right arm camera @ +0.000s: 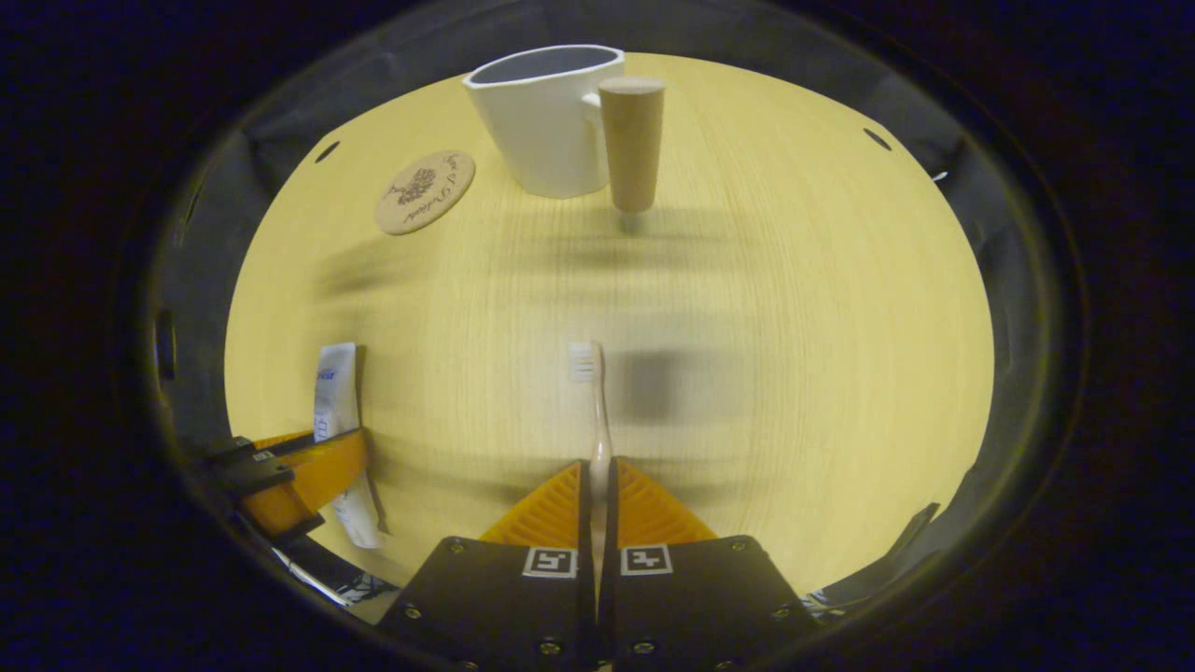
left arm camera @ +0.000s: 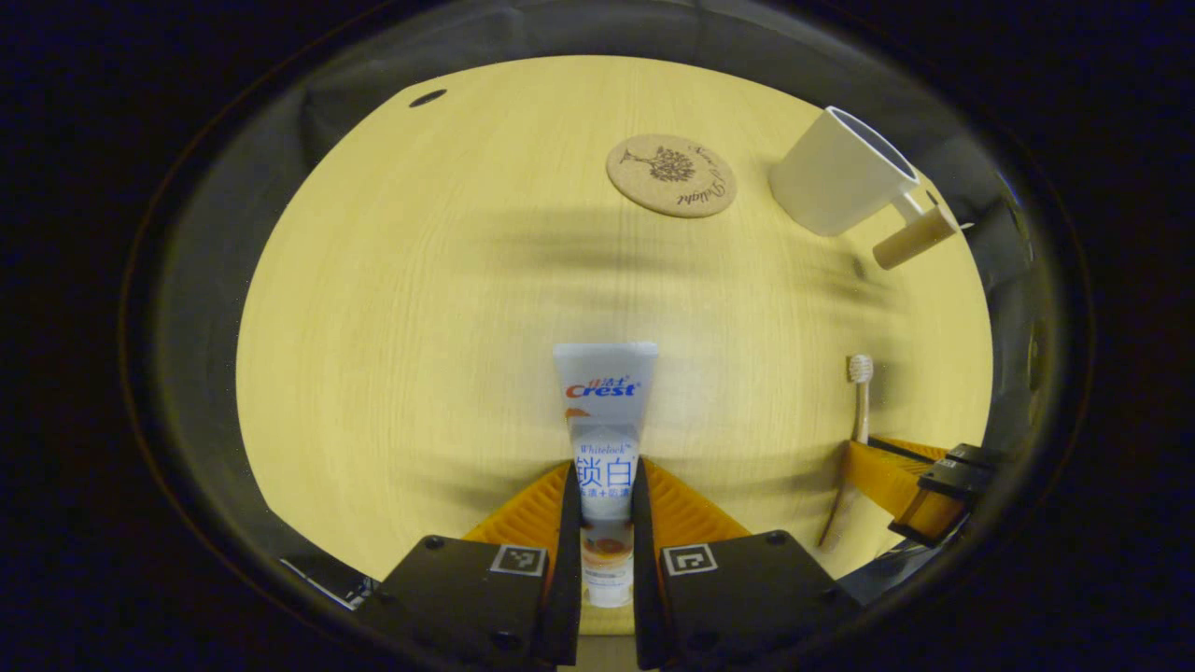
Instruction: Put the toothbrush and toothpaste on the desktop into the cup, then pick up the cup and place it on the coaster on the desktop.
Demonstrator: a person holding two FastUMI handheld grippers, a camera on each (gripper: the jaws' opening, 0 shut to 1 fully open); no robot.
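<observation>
white toothpaste tube (left arm camera: 605, 439), pale slim toothbrush (right arm camera: 597, 420)

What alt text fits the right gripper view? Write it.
The right gripper is shut on the toothbrush, bristles pointing away over a wooden desktop. Beyond stand a white cup and a cork coaster; the left gripper holds the toothpaste.

The worktop (left arm camera: 420, 308) is pale wood-grain laminate, smooth with a soft sheen. The coaster (left arm camera: 671, 175) looks like matt, grainy cork. The cup (right arm camera: 546, 121) is smooth matt white, ceramic or plastic, with a dull wooden handle (right arm camera: 632, 140). The toothpaste (left arm camera: 605, 411) is a glossy plastic tube. The toothbrush (right arm camera: 597, 420) has a smooth pale handle.
</observation>
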